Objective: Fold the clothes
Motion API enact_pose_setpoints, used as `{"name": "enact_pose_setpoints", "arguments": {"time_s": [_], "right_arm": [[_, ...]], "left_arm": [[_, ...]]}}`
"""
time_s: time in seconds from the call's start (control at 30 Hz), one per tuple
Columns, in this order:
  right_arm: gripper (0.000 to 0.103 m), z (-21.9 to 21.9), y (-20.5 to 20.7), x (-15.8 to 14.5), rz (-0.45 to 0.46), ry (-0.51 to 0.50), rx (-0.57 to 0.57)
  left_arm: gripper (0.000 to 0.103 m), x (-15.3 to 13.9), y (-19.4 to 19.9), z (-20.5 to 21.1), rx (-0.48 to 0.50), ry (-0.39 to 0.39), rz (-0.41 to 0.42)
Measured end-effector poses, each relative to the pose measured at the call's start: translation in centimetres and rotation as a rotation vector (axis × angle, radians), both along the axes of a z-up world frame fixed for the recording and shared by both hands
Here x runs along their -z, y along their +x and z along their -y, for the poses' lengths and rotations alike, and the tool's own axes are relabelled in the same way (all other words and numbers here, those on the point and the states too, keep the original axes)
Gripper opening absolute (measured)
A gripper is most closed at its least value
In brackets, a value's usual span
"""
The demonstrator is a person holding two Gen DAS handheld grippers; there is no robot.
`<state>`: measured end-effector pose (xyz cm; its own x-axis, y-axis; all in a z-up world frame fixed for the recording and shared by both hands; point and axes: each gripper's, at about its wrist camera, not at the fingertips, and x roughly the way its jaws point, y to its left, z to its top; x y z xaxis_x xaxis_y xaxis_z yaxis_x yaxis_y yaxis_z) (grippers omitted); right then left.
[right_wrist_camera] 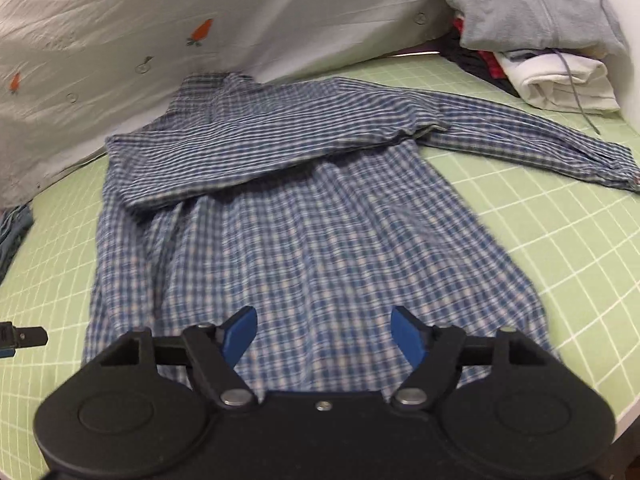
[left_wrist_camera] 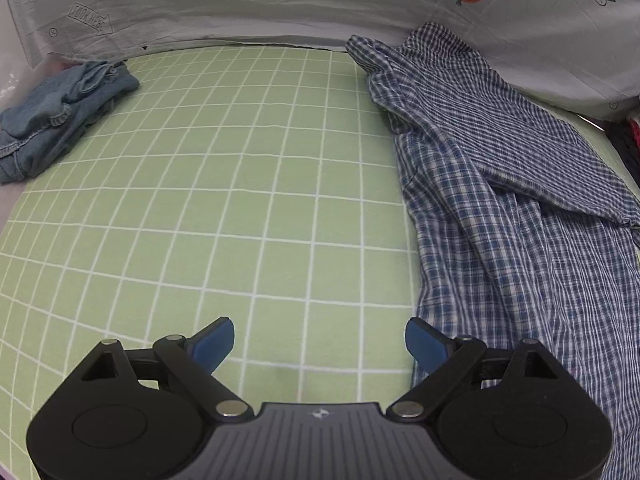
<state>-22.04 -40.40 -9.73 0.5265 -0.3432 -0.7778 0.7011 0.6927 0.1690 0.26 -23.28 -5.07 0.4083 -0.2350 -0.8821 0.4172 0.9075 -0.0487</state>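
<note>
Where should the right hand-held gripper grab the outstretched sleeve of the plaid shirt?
Probably at the cuff, coming from the right: the sleeve lies flat and straight on the green sheet, its end free. The right hand-held gripper hangs open over the hem.

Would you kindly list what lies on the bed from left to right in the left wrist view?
Crumpled denim garment → bare green grid sheet → blue checked shirt.

Blue checked shirt [right_wrist_camera: 312,216] flat on green grid sheet [right_wrist_camera: 560,216], hand-held gripper [right_wrist_camera: 324,334] wide apart above hem.
</note>
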Motion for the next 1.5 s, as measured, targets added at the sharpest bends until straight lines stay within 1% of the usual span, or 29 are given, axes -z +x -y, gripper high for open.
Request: {"name": "enact_pose_setpoints", "arguments": {"time_s": [0.13,0.2,0.3,0.4,0.6,0.87,0.97,1.0,1.03,1.07,1.1,1.13,1.17,1.2,1.27,1.33,1.4,1.5], "right_arm": [[0.075,4.9,-0.8,0.9,0.01,0.031,0.108],[0.075,7.3,-0.5,1.4,0.023,0.038,0.157],[0.075,11.4,0.5,2.1,0.048,0.043,0.227],[0.075,15.2,2.3,2.5,0.044,0.036,0.269],[0.075,19.3,6.9,2.2,0.036,-0.044,0.252],[0.074,22.8,11.1,3.2,0.05,-0.056,0.198],[0.071,23.5,12.3,3.7,0.035,-0.057,0.175],[0.067,23.7,12.6,3.8,0.038,-0.052,0.168],[0.056,23.9,12.8,3.8,0.041,-0.045,0.16],[0.048,24.1,13.0,3.8,0.037,-0.041,0.152],[0.03,24.2,13.3,3.8,0.031,-0.041,0.139],[0.019,24.0,13.8,3.5,0.016,-0.074,0.099],[0.015,23.8,14.4,3.1,0.001,-0.106,0.058],[0.007,23.6,14.9,2.8,-0.013,-0.138,0.019],[0.005,23.2,15.9,1.4,-0.009,-0.202,-0.033],[0.005,23.3,16.1,-0.4,0.031,-0.255,-0.034],[0.005,24.1,15.7,-2.6,0.087,-0.308,0.022],[0.005,26.5,14.0,-4.7,0.154,-0.353,0.224]], "left_arm": [[0.092,0.4,2.5,3.9,0.003,0.017,0.007],[0.093,0.8,3.7,5.0,0.012,0.032,0.016],[0.093,1.3,5.5,6.7,0.025,0.055,0.028],[0.093,1.9,7.4,8.4,0.039,0.078,0.041],[0.094,2.9,11.0,11.8,0.065,0.124,0.065],[0.098,3.1,13.9,13.7,0.069,0.14,0.08],[0.098,3.1,14.6,14.3,0.082,0.151,0.094],[0.098,3.1,14.9,14.4,0.085,0.154,0.099],[0.098,3.2,15.1,14.5,0.083,0.155,0.102],[0.098,3.2,15.4,14.6,0.081,0.155,0.105],[0.098,3.4,15.7,14.6,0.08,0.152,0.104],[0.098,3.5,15.9,14.7,0.077,0.151,0.105],[0.098,3.6,16.1,14.7,0.076,0.15,0.106],[0.098,3.8,16.3,14.7,0.077,0.15,0.106],[0.098,3.9,16.8,14.8,0.082,0.147,0.106],[0.098,3.6,17.3,14.9,0.075,0.126,0.107],[0.098,3.3,17.9,14.9,0.067,0.104,0.109],[0.098,2.9,18.7,15.0,0.056,0.071,0.111]]}}
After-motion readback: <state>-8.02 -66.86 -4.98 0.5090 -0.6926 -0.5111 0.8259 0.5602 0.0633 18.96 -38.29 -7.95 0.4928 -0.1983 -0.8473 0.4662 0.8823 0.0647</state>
